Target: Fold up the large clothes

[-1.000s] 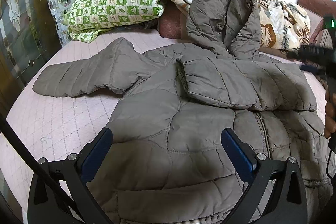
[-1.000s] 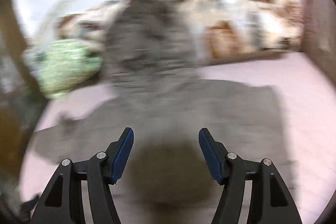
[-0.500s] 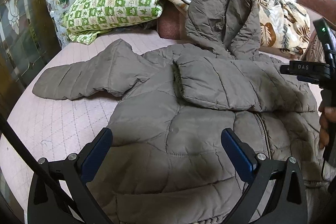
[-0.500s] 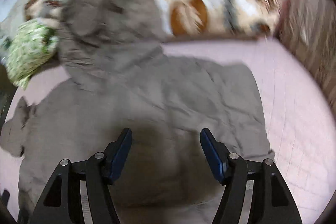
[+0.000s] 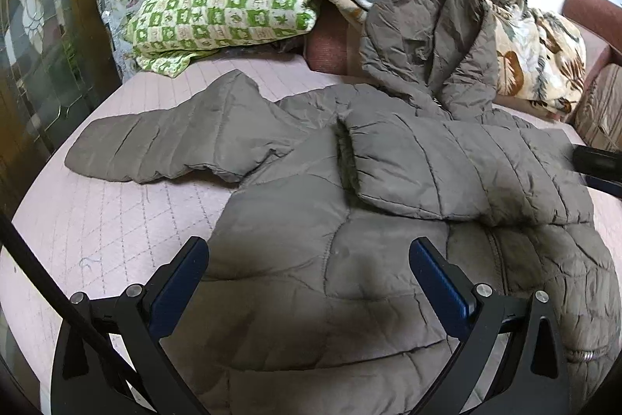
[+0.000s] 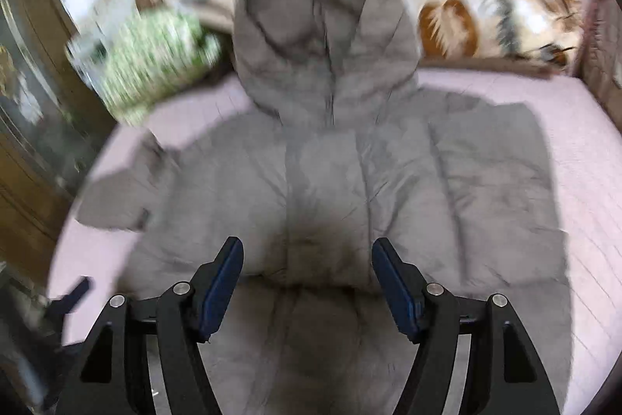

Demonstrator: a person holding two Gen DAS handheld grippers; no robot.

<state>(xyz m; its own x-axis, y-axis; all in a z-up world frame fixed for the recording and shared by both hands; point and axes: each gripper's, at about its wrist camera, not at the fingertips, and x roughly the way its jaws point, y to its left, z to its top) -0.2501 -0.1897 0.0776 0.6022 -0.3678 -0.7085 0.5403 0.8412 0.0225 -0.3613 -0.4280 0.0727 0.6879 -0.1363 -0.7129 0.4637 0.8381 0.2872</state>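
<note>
A grey-brown quilted hooded jacket (image 5: 311,259) lies flat on the pink bed sheet (image 5: 97,220). Its right sleeve (image 5: 447,170) is folded across the chest. Its left sleeve (image 5: 175,142) stretches out to the left. The hood (image 5: 427,34) leans up against the bedding. My left gripper (image 5: 309,271) is open and empty above the jacket's lower left body. My right gripper (image 6: 307,271) is open and empty above the jacket's (image 6: 330,181) middle; that view is blurred. The right gripper's body shows at the left wrist view's right edge (image 5: 598,162).
A green checked pillow (image 5: 221,10) and a leaf-print blanket (image 5: 536,57) are piled at the bed's head. A dark wooden and glass cabinet (image 5: 35,45) stands at the left. A reddish headboard (image 5: 594,18) is at the far right.
The right gripper has swung back to the left and now looks over the jacket's middle. The left gripper has barely moved. The jacket lies as before.
</note>
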